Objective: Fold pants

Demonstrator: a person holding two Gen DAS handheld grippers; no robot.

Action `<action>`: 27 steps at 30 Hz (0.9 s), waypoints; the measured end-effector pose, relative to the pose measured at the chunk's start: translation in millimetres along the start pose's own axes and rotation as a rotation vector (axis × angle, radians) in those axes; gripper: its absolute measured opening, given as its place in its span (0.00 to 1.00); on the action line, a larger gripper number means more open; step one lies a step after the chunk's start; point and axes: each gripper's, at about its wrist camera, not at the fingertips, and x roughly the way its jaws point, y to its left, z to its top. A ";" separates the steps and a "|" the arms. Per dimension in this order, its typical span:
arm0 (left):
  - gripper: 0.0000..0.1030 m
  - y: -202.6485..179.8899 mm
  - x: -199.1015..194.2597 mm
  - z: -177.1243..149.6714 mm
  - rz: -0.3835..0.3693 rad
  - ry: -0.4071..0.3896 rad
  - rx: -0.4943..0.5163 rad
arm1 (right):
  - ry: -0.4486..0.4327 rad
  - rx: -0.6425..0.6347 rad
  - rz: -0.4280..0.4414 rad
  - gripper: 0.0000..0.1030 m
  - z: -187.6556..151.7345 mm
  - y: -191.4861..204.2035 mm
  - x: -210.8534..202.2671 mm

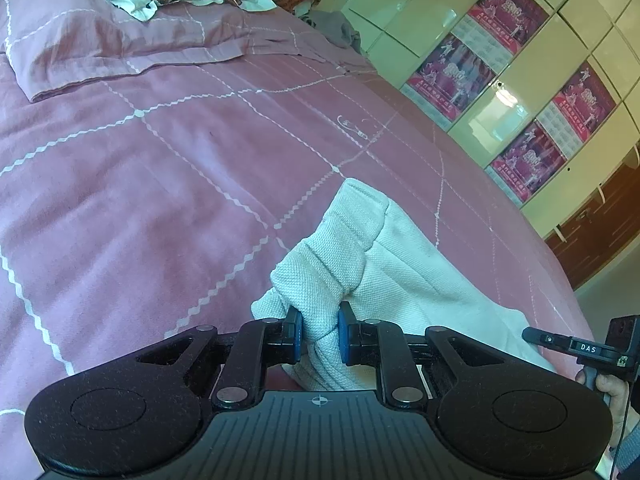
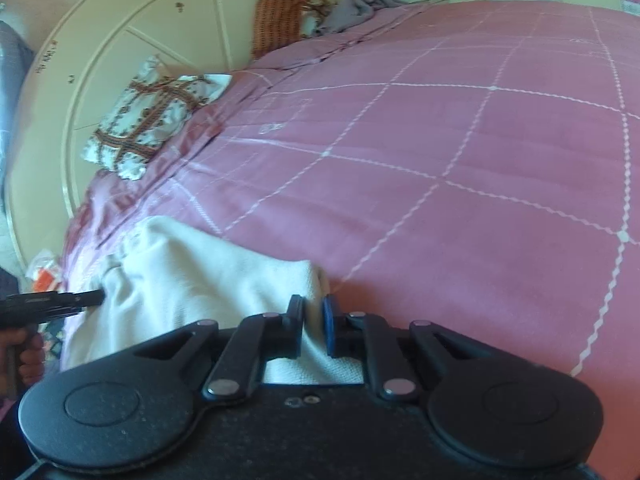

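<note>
White textured pants (image 1: 404, 264) lie on the pink bed cover near its front edge. In the left wrist view my left gripper (image 1: 320, 334) is shut on a bunched end of the pants, which folds up ahead of the blue pads. In the right wrist view my right gripper (image 2: 313, 328) is shut on another edge of the pants (image 2: 192, 264), with cloth running left from the pads. Each gripper's tip shows at the edge of the other's view: the right one (image 1: 576, 346), the left one (image 2: 56, 302). The rest of the pants hangs out of sight below.
The pink bed cover (image 1: 180, 168) with white grid lines fills both views. A pink pillow (image 1: 100, 48) and a patterned pillow (image 2: 148, 120) lie at the headboard (image 2: 120, 28). Pale green wardrobe doors with posters (image 1: 500, 72) stand beside the bed.
</note>
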 end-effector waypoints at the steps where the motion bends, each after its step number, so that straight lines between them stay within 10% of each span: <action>1: 0.17 0.2 0.2 0.1 -0.002 0.000 -0.001 | 0.001 -0.009 0.007 0.10 2.0 1.9 0.8; 27: 0.15 -2.9 -7.9 2.0 -0.020 -0.048 0.031 | 0.046 -0.052 -0.072 0.02 4.9 13.3 29.7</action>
